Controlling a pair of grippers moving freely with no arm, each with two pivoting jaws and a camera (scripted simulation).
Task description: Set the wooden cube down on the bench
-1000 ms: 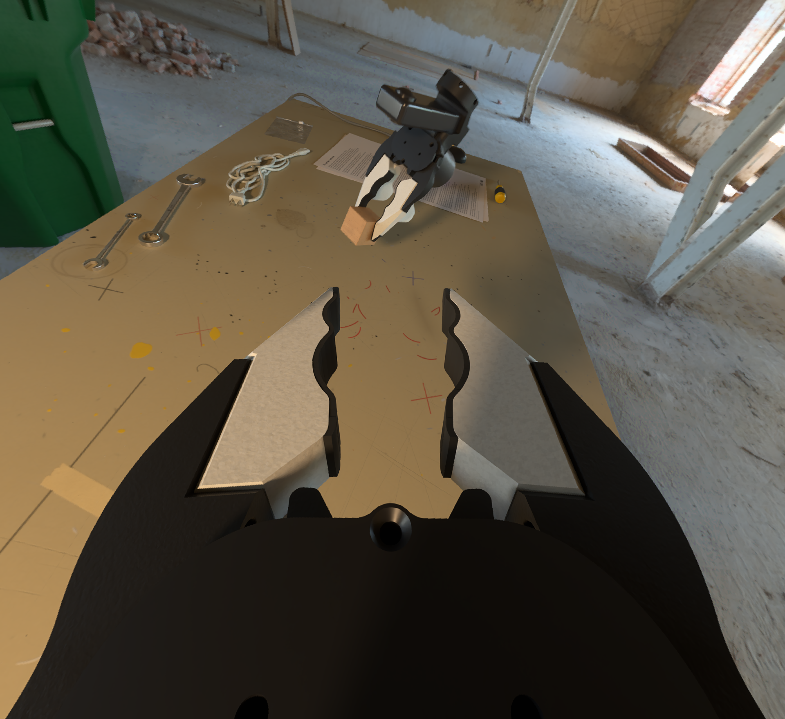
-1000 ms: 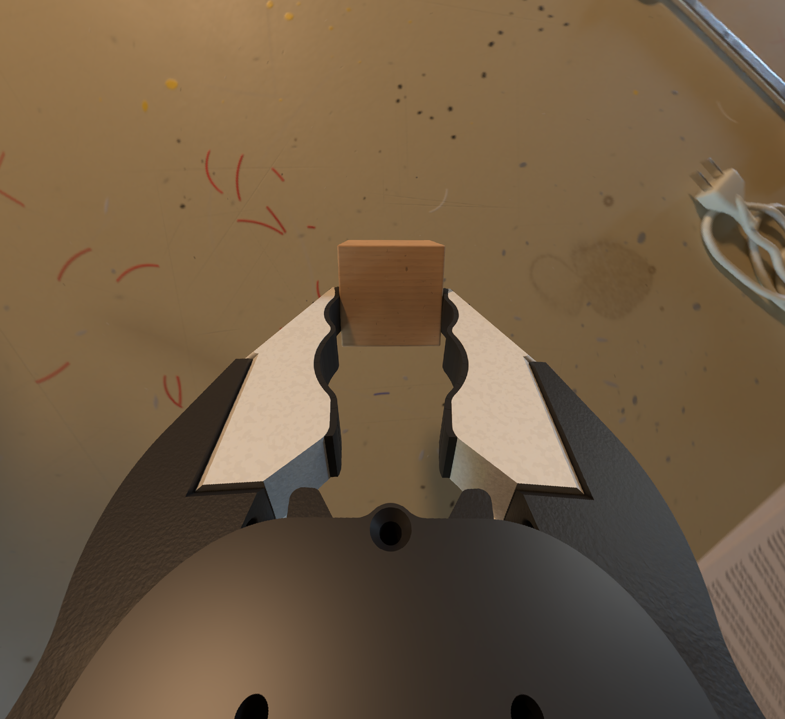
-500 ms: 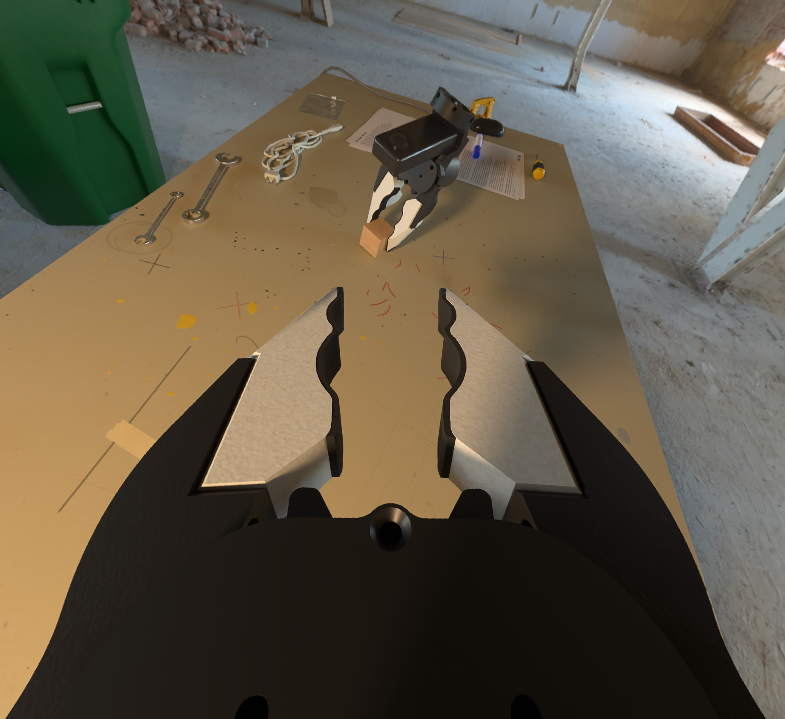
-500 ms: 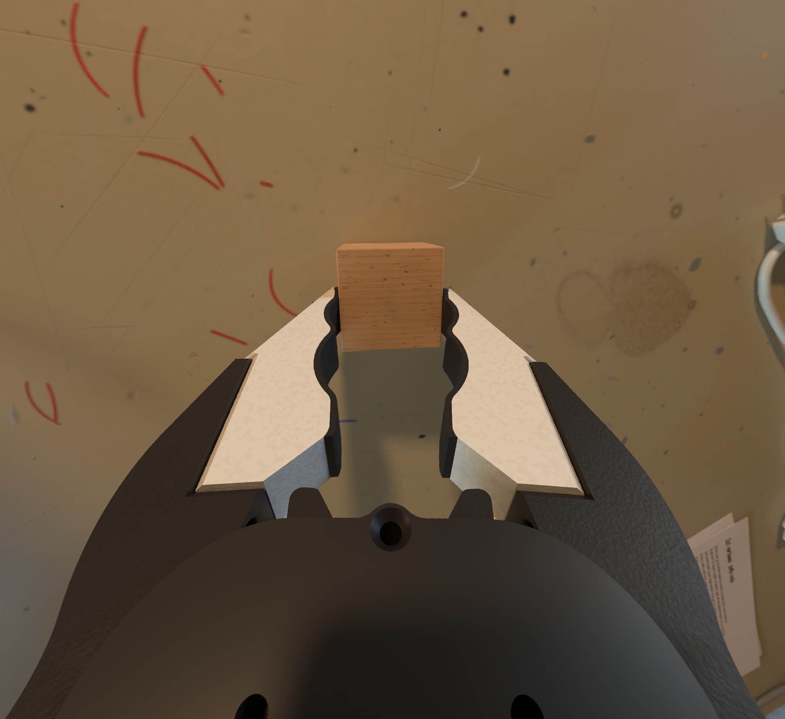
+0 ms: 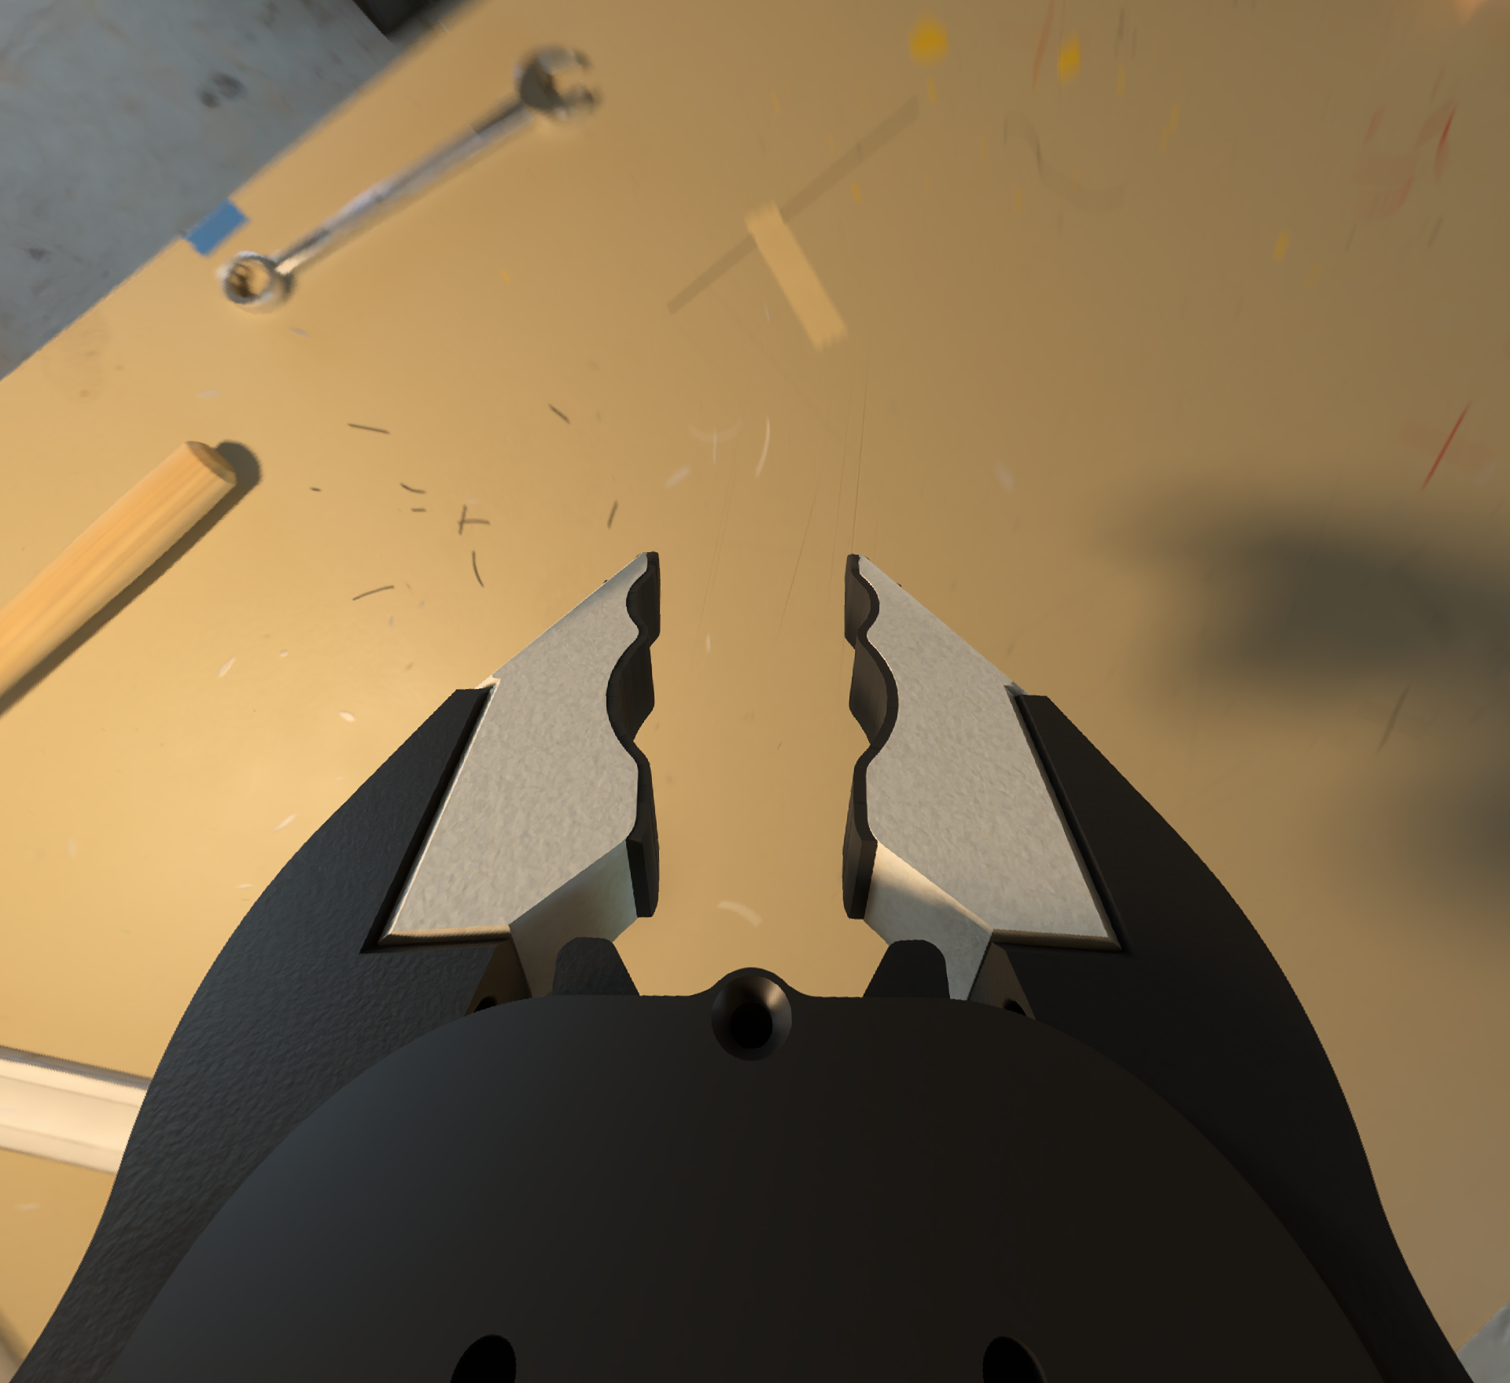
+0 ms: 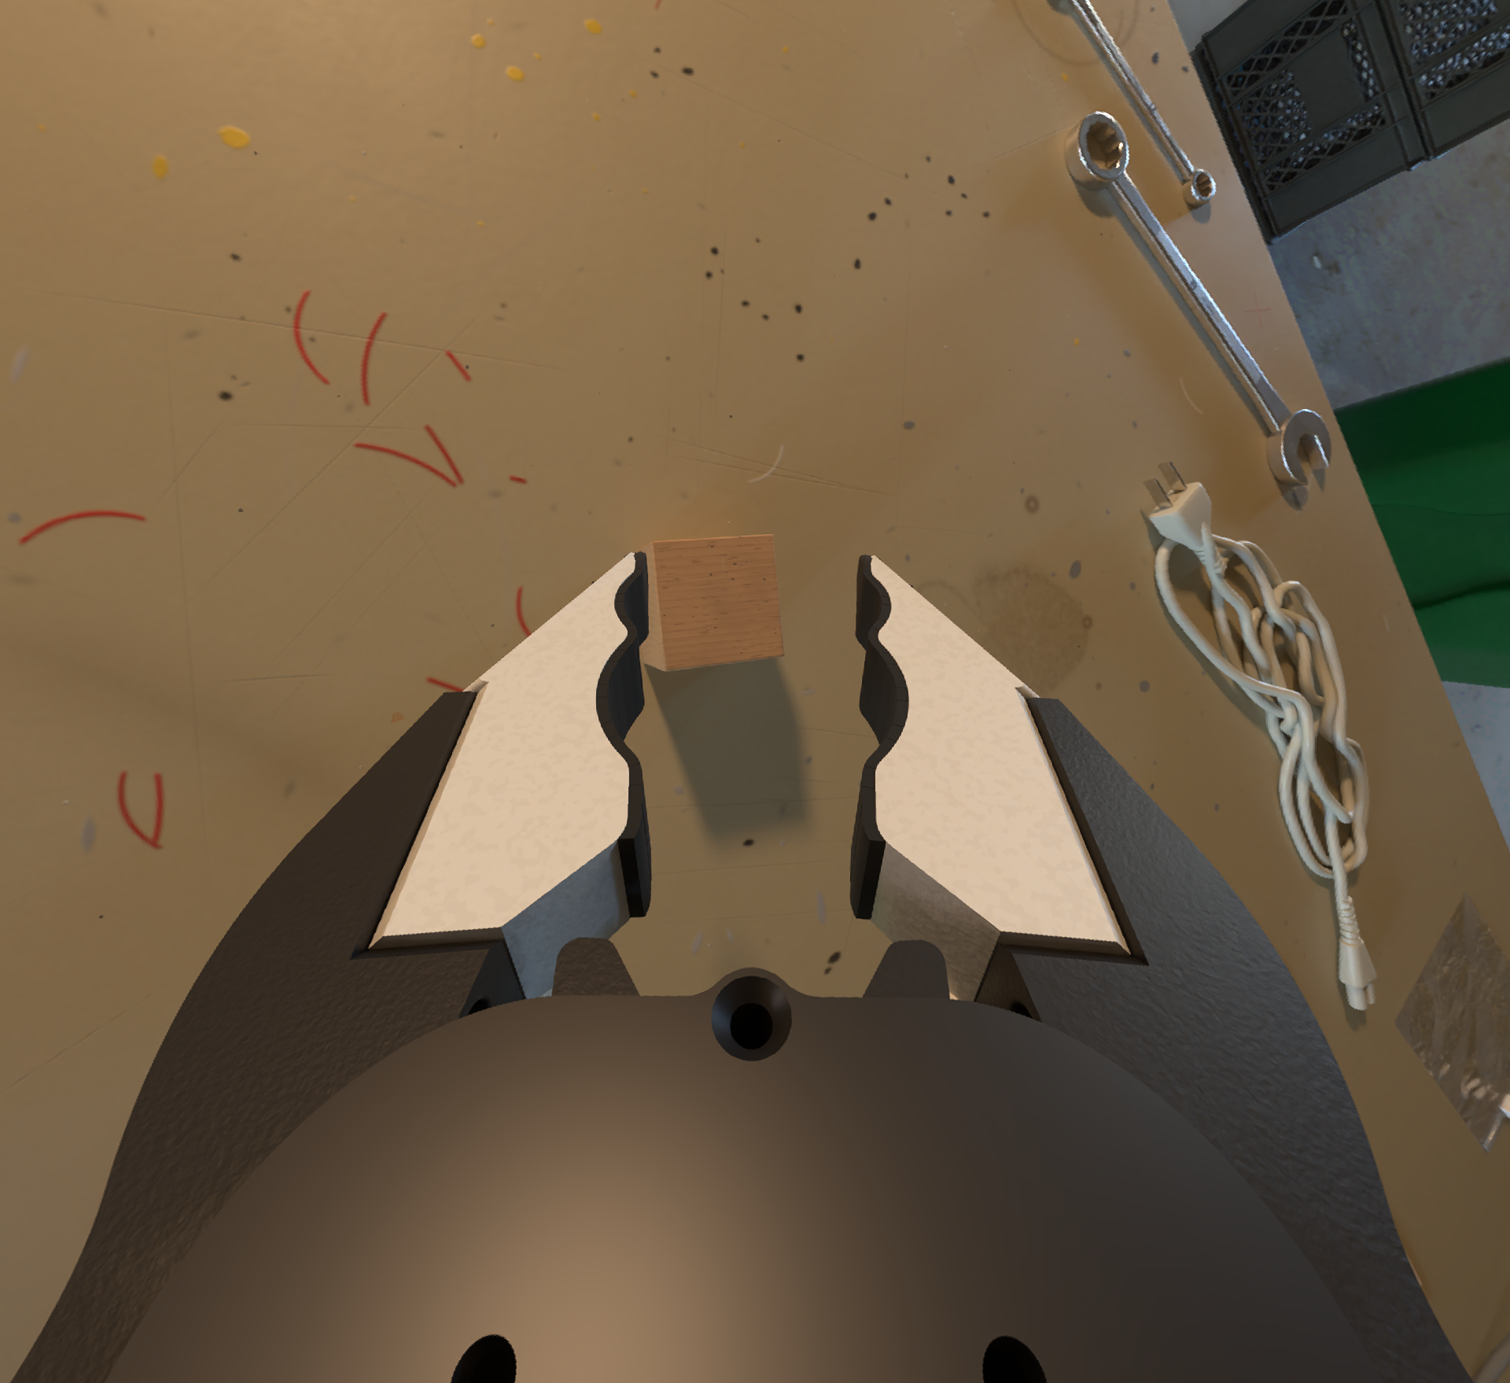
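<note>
I see one smooth-grained wooden cube (image 6: 715, 602) on the scuffed surface (image 6: 490, 199), two steel wrenches (image 6: 1197, 306) far right; both grippers' fingers (image 6: 523, 755) spread, pinching nothing.

Upper right of the right wrist view, two silver metal spanners lie almost end to end: the slim small spanner (image 6: 1123, 73) farther up, the long big spanner (image 6: 1195, 297) slanting down from it toward the edge. Just below that one sits a bundled off-white power cable (image 6: 1262, 698), plug uppermost. A crinkled clear plastic sheet (image 6: 1458, 1017) shows at lower right. Off the edge, a dark mesh plastic crate (image 6: 1373, 52) fills the top right corner, a green bin (image 6: 1438, 510) below it.

Over in the left wrist view, blurred: a silver spanner (image 5: 408, 175) upper left, a pale round wooden dowel (image 5: 114, 551) at the left edge, a strip of tan masking tape (image 5: 794, 273) upper centre.
</note>
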